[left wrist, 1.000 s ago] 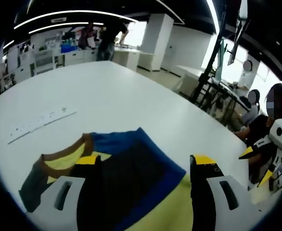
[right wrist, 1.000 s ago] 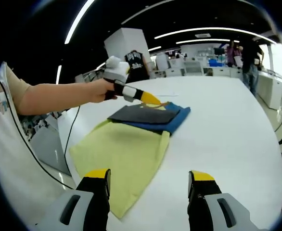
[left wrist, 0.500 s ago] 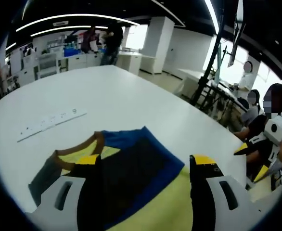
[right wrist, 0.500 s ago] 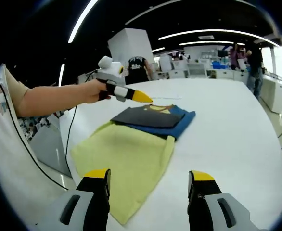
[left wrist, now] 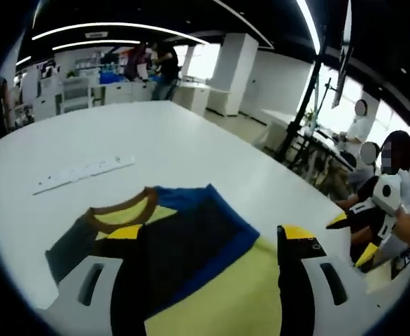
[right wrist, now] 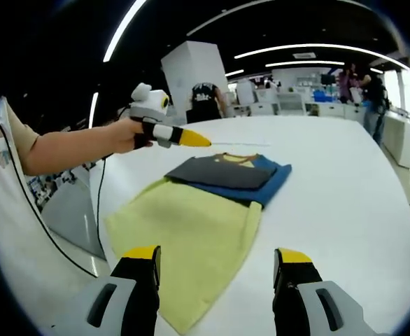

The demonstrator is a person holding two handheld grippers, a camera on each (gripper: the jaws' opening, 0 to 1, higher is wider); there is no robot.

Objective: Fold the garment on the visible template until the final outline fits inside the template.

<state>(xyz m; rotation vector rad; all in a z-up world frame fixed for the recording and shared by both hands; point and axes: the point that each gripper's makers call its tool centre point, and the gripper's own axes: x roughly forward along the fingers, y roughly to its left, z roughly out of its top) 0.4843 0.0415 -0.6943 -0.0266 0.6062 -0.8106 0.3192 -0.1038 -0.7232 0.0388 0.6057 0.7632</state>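
Place: open-plan lab or workshop.
Evidence: big white counter point(left wrist: 191, 150), white benches with equipment point(left wrist: 72, 87) upper left, ceiling light strips point(right wrist: 310, 47).

White table point(left wrist: 191, 154) across mid-frame; white power strip point(left wrist: 85, 173) at left; people point(left wrist: 152, 63) standing by counters at upper left.

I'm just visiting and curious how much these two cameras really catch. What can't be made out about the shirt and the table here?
- The template: no outline shows on the white table in either view; whether the shirt covers it cannot be told.
- Yellow shirt, near hem: in the left gripper view it runs off the bottom edge behind the left gripper.
- White strip on the table, left gripper view: too small to identify.
- Folded-under sleeves: hidden beneath the dark and blue layers.
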